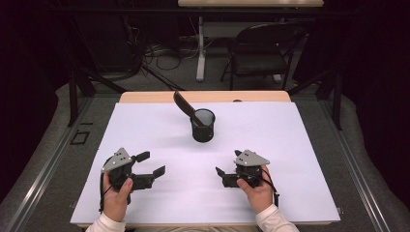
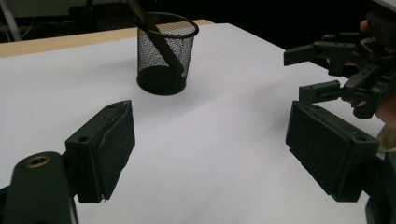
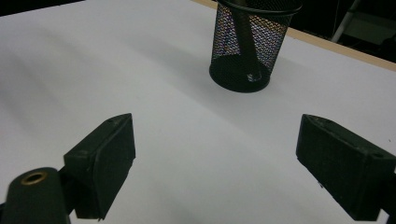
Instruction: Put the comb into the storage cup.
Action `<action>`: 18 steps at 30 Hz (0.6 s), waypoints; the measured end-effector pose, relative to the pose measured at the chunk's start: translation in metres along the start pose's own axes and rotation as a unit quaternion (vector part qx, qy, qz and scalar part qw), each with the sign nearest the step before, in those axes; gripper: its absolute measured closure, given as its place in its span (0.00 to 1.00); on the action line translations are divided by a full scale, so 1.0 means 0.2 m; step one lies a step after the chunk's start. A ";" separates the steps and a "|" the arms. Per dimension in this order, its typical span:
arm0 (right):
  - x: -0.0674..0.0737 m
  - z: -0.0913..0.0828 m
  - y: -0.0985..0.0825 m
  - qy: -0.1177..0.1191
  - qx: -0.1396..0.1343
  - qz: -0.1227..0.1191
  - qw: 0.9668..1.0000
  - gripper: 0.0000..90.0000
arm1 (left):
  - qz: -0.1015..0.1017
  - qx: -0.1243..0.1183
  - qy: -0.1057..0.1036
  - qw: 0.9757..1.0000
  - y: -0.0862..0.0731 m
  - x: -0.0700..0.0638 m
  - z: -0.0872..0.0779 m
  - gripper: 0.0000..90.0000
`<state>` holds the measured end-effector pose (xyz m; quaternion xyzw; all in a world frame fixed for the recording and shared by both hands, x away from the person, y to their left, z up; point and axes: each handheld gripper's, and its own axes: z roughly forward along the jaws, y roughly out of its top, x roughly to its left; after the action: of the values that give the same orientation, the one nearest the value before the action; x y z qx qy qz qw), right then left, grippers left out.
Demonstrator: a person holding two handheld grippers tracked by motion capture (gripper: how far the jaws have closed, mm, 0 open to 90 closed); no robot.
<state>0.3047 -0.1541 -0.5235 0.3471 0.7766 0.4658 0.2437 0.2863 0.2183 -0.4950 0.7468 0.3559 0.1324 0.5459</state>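
Observation:
A black mesh cup (image 1: 203,126) stands upright on the white sheet (image 1: 270,145), toward the back middle. A dark flat utensil (image 1: 184,104) leans out of it to the left. My left gripper (image 1: 152,163) sits low over the sheet at front left, jaws open and empty, pointing right. My right gripper (image 1: 227,162) is at front right, open too, pointing left. In the left gripper view the open jaws (image 2: 210,140) frame bare sheet, with the cup (image 2: 166,53) beyond and the right gripper (image 2: 317,70) at upper right. The right gripper view has open jaws (image 3: 212,158) and the cup (image 3: 250,46) ahead.
The sheet covers a wooden table whose far edge (image 1: 203,96) shows behind the cup. Beyond it on the floor stand a black folding chair (image 1: 263,48) and a white table leg (image 1: 200,53), with cables nearby. Dark frame posts flank the table.

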 end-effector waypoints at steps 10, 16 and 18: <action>0.00 0.00 0.00 -0.001 0.000 -0.001 1.000 0.13 | 0.003 -0.013 0.004 1.000 -0.06 0.05 -0.01 0.18; 0.00 0.00 0.00 -0.001 0.001 0.000 1.000 0.13 | 0.004 -0.005 0.011 1.000 -0.08 0.08 0.01 0.18; 0.00 0.00 0.00 -0.002 0.000 -0.001 1.000 0.13 | 0.006 -0.009 0.014 1.000 -0.09 0.09 0.01 0.18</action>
<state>0.3039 -0.1541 -0.5240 0.3470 0.7768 0.4644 0.2458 0.2938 0.2318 -0.5155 0.7422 0.3581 0.1488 0.5465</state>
